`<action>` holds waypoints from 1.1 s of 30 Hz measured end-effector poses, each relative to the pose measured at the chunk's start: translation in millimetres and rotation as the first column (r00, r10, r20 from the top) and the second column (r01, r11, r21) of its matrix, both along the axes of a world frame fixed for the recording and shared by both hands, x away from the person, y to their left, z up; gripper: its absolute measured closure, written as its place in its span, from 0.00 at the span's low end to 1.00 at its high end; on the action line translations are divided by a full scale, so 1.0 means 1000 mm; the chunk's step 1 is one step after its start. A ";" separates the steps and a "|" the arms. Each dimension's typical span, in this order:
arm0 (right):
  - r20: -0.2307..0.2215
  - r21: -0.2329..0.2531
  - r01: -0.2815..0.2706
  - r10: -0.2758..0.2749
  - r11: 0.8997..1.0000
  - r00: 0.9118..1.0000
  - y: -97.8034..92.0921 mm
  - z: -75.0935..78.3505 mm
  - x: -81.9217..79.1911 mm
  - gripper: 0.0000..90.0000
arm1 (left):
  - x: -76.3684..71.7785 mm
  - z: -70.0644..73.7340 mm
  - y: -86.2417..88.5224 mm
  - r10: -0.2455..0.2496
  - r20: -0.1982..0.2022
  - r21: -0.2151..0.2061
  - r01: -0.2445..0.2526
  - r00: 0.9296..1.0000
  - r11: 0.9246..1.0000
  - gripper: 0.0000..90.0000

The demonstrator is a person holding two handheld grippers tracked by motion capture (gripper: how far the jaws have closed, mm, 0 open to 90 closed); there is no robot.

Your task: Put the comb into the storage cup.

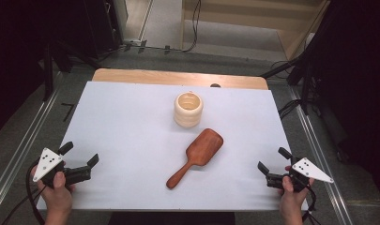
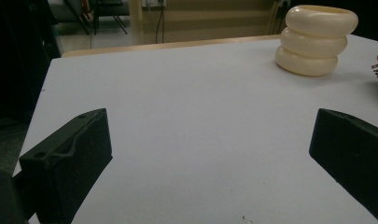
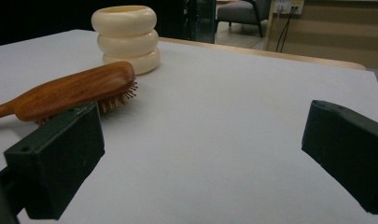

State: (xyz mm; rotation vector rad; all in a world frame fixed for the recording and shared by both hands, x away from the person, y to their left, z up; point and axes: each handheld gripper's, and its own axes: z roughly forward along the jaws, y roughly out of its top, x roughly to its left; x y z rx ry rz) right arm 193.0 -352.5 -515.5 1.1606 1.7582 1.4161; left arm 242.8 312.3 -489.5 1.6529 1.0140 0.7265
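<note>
A grey chair (image 3: 238, 10) stands beyond the table's (image 1: 131, 122) far wooden edge.

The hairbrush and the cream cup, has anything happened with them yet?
Nothing looks done yet. The wooden hairbrush lies bristles down beside the cream ribbed cup. The left gripper and right gripper sit open and empty at the table's near corners. All of it is left.

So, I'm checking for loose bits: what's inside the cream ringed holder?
The cream holder looks empty near its open top; its bottom is hidden by its wall. The wooden hairbrush lies outside it.
</note>
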 end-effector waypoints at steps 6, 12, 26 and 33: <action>0.002 0.005 -0.015 0.015 1.000 1.000 0.000 0.000 0.002 0.00 | 0.001 0.002 -0.005 0.001 0.004 0.036 -0.001 1.000 0.999 0.00; 0.001 0.000 -0.016 0.016 1.000 1.000 0.001 -0.001 0.002 0.00 | 0.001 0.007 -0.016 -0.022 0.004 0.051 0.022 1.000 0.998 0.00; 0.012 0.003 -0.020 0.020 1.000 1.000 0.002 -0.002 0.002 0.00 | 0.000 0.032 -0.055 -0.081 0.007 0.094 0.080 0.997 0.992 0.00; 0.012 0.009 -0.033 0.033 0.999 0.999 0.002 -0.002 0.002 0.00 | 0.002 0.043 -0.068 -0.096 0.016 0.109 0.094 0.995 0.990 0.00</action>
